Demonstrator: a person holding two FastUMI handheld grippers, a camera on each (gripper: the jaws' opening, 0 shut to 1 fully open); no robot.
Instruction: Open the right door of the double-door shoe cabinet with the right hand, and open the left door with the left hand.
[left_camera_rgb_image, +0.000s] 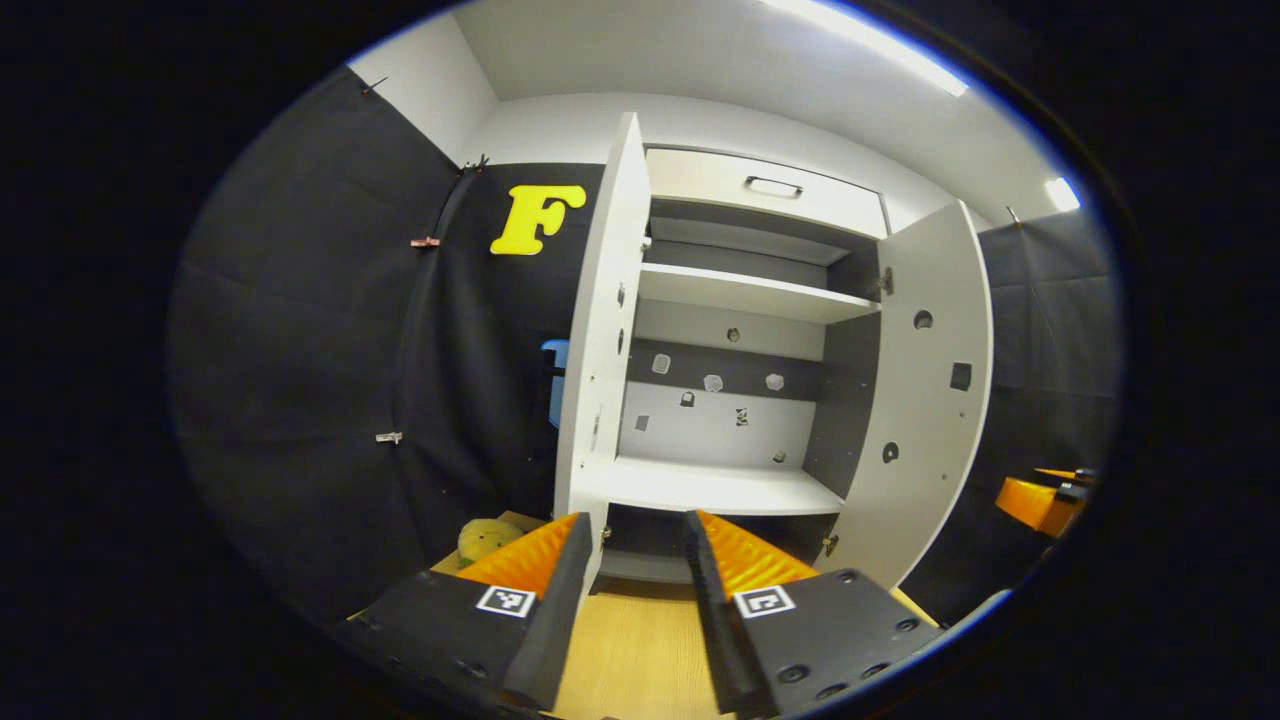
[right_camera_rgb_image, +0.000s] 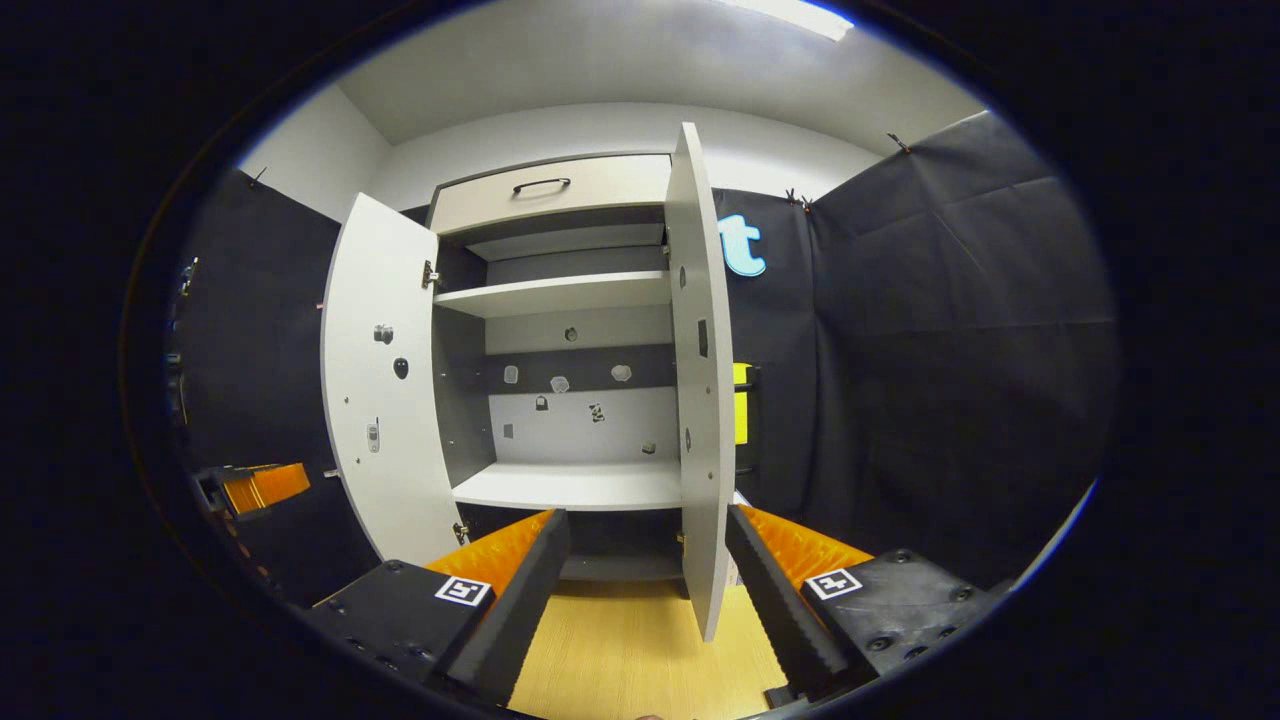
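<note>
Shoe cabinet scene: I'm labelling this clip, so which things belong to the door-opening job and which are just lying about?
Job:
left door, swung open
right door, swung open
left gripper, open
right gripper, open

Lying about:
drawer above the shelves, closed
yellow-green soft object on the floor

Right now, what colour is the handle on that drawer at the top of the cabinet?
Black, a slim bar on the pale drawer; the handle shows best in the right gripper view.
</note>
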